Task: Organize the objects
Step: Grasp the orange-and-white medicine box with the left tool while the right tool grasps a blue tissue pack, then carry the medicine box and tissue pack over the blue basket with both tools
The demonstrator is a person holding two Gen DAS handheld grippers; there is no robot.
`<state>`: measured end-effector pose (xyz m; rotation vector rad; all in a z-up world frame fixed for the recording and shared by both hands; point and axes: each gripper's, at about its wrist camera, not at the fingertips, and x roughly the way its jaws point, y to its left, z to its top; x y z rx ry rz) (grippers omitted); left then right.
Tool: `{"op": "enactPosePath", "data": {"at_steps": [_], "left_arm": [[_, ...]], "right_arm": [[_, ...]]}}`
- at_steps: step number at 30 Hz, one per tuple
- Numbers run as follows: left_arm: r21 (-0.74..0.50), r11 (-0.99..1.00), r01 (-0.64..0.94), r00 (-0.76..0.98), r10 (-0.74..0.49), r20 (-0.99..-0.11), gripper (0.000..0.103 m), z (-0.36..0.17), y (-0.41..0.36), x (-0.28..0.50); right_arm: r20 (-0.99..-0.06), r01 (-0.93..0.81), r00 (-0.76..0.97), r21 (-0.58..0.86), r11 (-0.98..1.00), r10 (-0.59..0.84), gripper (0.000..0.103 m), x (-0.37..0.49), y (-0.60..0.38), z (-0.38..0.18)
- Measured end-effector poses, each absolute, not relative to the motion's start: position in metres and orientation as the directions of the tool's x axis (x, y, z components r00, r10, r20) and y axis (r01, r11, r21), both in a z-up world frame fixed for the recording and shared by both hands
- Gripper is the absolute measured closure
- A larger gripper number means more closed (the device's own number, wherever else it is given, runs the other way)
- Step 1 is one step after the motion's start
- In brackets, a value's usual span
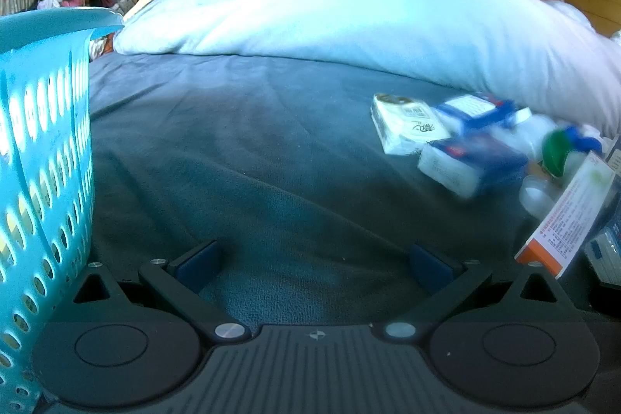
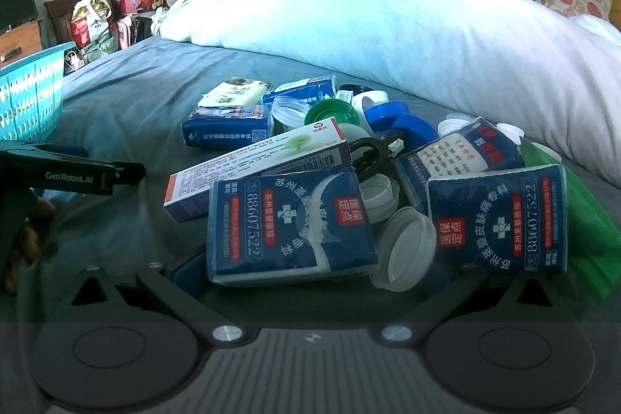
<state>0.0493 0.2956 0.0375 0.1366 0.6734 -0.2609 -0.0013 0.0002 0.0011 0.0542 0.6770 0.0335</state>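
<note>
- The left gripper (image 1: 314, 262) hovers low over the bed (image 1: 240, 158). Its fingers (image 1: 198, 262) are spread wide with only bare dark-blue blanket between them; released, holding nothing.
- In the left wrist view a turquoise basket (image 1: 42, 150) with a perforated wall stands upright at 9 o'clock, just beside the left gripper's body.
- In that same view the clutter sits at 2 to 3 o'clock: a white tissue pack (image 1: 407, 127), blurred blue packs, a green cap (image 1: 557, 152), and an orange-and-white carton (image 1: 566, 220) at the right edge.
- The right gripper (image 2: 310, 270) is down at the near edge of the pile. Its fingers stand apart, tips partly hidden behind the packs; nothing is visibly pinched, so it reads as released.
- Directly ahead of it a blue tissue pack (image 2: 287, 227) lies flat, at 6 o'clock of the pile. A second blue tissue pack (image 2: 500, 224) stands tilted at 4 o'clock, with a clear lid (image 2: 407, 251) on its side between the two.
- Behind them lies a long medicine box (image 2: 256, 158), a black cable (image 2: 368, 154), blue rings (image 2: 411, 127), and a green bag (image 2: 582, 227) at 3 o'clock.
- A pale duvet (image 2: 407, 33) is heaped across the far side of the bed, from 10 to 3 o'clock.
- In the right wrist view the basket appears at 9 o'clock, well apart from the pile, with the left gripper below it.
</note>
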Motion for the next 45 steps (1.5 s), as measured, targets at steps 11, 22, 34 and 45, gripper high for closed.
{"op": "enactPosePath", "data": {"at_steps": [11,22,34,45], "left_arm": [[0.079,0.958,0.276,0.755,-0.165,-0.635,0.000,0.040,0.289,0.044],[-0.053,0.794,0.606,0.652,-0.533,-0.540,0.030,0.082,0.265,0.004],[-0.001,0.623,0.782,0.472,-0.593,-0.652,0.058,0.053,0.196,0.035],[0.012,0.777,0.629,0.629,-0.500,-0.595,0.072,0.074,0.255,0.004]], "right_arm": [[-0.657,-0.035,0.751,0.072,0.997,0.074,0.001,-0.004,0.001,0.010],[-0.657,0.004,0.750,0.122,0.992,0.078,0.013,-0.094,-0.020,0.031],[-0.653,-0.021,0.749,0.145,0.989,0.112,0.014,-0.096,-0.027,0.028],[-0.609,-0.296,0.777,-0.128,0.947,0.160,0.029,-0.088,-0.007,0.061]]}}
